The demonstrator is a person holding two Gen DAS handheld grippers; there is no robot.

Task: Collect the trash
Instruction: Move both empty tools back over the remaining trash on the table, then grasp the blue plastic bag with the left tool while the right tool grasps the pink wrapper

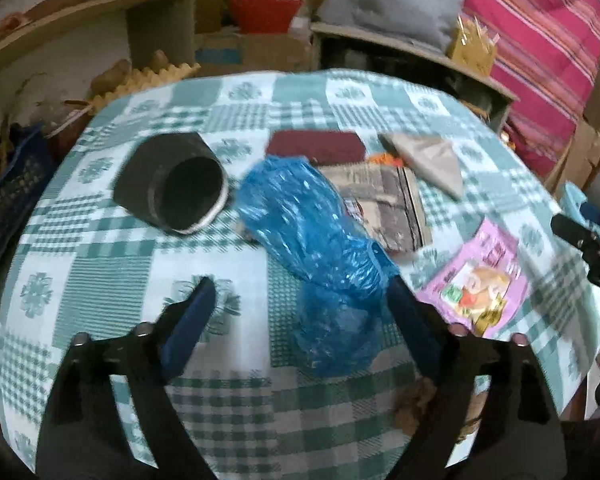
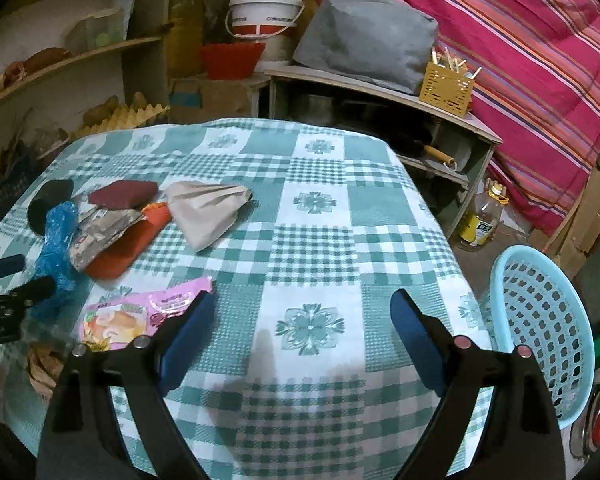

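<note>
A crumpled blue plastic bag (image 1: 320, 248) lies on the green checked tablecloth (image 1: 100, 280). It sits between the fingers of my left gripper (image 1: 300, 296), which is open; the bag rests against the right finger and stands apart from the left one. My right gripper (image 2: 302, 312) hangs open over bare cloth with nothing between its fingers. A pink snack wrapper (image 2: 140, 312) lies just beside its left finger. In the right wrist view the blue bag (image 2: 58, 248) and the left gripper (image 2: 18, 276) show at the left edge.
A black cup (image 1: 180, 184) lies on its side behind the bag. A maroon pad (image 1: 316, 146), a printed wrapper (image 1: 392, 208), an orange item (image 2: 132, 248) and a beige paper bag (image 2: 208, 212) are clustered there. A light blue basket (image 2: 540, 328) stands off the table's right edge.
</note>
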